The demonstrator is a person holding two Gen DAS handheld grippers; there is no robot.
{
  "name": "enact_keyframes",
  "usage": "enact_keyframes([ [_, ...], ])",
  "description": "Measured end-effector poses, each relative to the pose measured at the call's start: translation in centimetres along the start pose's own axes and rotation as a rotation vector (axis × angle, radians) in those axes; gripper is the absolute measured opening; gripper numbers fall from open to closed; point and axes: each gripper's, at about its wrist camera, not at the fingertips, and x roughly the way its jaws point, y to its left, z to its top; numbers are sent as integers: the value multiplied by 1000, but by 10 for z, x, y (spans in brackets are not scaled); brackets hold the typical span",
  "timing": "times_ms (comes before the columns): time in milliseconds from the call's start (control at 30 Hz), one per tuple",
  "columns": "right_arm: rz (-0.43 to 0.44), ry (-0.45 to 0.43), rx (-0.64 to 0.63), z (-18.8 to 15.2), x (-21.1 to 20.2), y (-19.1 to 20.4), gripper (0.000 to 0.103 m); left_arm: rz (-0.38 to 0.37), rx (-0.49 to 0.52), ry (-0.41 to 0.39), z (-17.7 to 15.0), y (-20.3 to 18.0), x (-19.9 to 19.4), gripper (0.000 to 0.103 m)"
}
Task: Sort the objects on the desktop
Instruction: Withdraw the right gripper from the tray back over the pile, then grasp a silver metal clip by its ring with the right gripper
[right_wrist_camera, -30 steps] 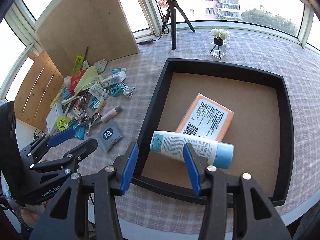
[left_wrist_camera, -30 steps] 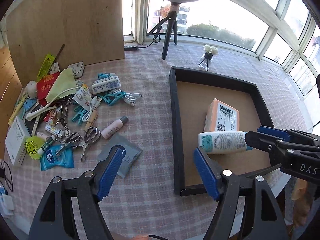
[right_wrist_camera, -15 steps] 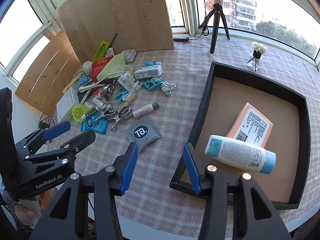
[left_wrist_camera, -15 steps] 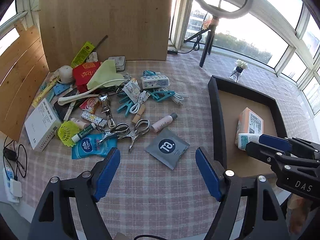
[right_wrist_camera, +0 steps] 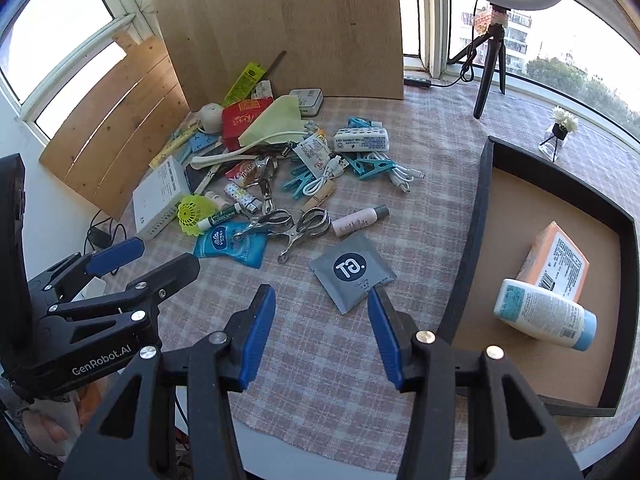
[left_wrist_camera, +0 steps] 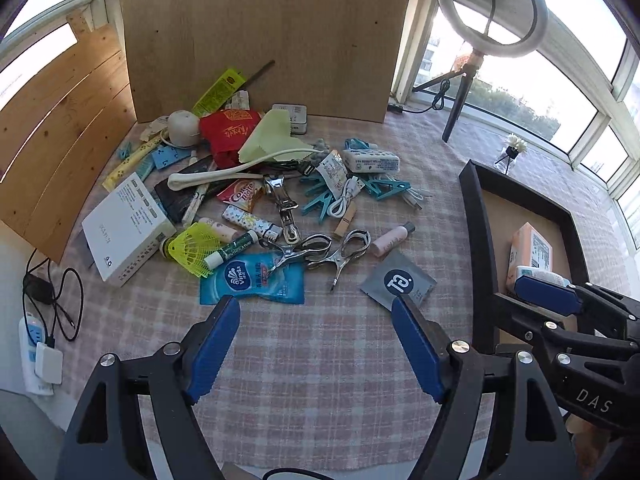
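At the far left, a white rectangular cardboard box point(left_wrist_camera: 126, 232) lay on the pink-and-white checked tablecloth point(left_wrist_camera: 320, 360), touching a yellow plastic mesh shuttlecock point(left_wrist_camera: 194, 246). Just beside it, a blue Vinda tissue packet point(left_wrist_camera: 252, 282) sat partly under two silver metal spring clips point(left_wrist_camera: 320, 250). The left gripper point(left_wrist_camera: 316, 344) hovered over bare cloth near the packet, its blue-padded jaws spread wide with nothing between them. A little further right lay a small pale pink bottle with a dark cap point(right_wrist_camera: 360, 220) and a flat grey square sachet with a round dark logo point(right_wrist_camera: 352, 272). The right gripper point(right_wrist_camera: 320, 336) hung just in front of that sachet, jaws apart and empty. At the right stood a black-rimmed tray with a brown base point(right_wrist_camera: 466, 260), holding an orange rectangular box point(right_wrist_camera: 560, 264) and a white tube with a light blue cap point(right_wrist_camera: 544, 316) lying against it.
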Motion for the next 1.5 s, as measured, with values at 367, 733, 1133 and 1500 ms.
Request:
enact_keyframes([
  [367, 2, 11, 2, 6, 10, 20, 48, 11, -32, -3, 0, 42, 0, 77],
  [733, 32, 139, 114, 41, 55, -18, 48, 14, -105, 72, 17, 93, 34, 76],
  [1133, 79, 330, 280, 65, 154, -28, 26, 84, 211, 199, 32, 48, 108, 75],
  [1500, 66, 392, 369, 70, 192, -26, 16, 79, 491, 239, 43, 15, 148, 55],
])
